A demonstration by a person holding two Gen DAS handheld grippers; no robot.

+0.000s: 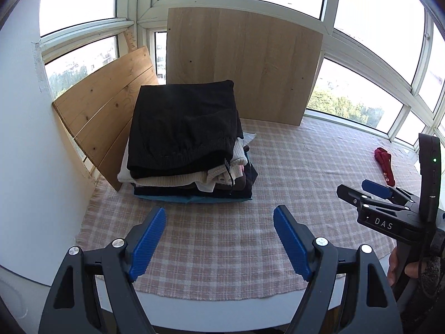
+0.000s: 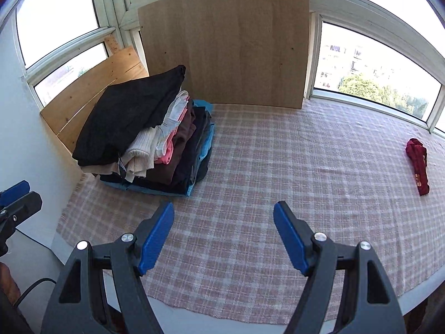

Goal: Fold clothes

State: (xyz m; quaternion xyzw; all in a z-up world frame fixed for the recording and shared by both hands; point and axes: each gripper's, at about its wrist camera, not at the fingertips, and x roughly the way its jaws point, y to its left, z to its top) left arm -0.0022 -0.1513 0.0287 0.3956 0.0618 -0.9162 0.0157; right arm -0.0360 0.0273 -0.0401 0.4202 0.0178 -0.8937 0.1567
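- A pink-and-white checked cloth (image 2: 278,167) covers the white worktop (image 1: 222,303), filling the centre and lower half of both frames, with window panes (image 1: 361,97) curving across the top.
- A pale wooden board (image 2: 225,44) stands upright at upper centre, against the windows; a knotty pine board (image 1: 105,105) leans at upper left.
- The stack of folded clothes (image 2: 155,139) sits left of centre on the cloth, just before the boards, with a black garment (image 1: 183,122) on top, cream, pink, brown and dark layers beneath, and a blue piece at the bottom.
- The left claw (image 1: 219,239) hangs above the cloth at lower centre of the left wrist view, its blue pads (image 1: 147,245) spread wide, holding nothing.
- The right claw (image 2: 224,236) hovers likewise at lower centre of its own view, jaws wide and empty; it also shows at the right edge of the left wrist view.
- A small red garment (image 2: 417,164) lies bunched at the far right of the cloth, well apart from the stack.
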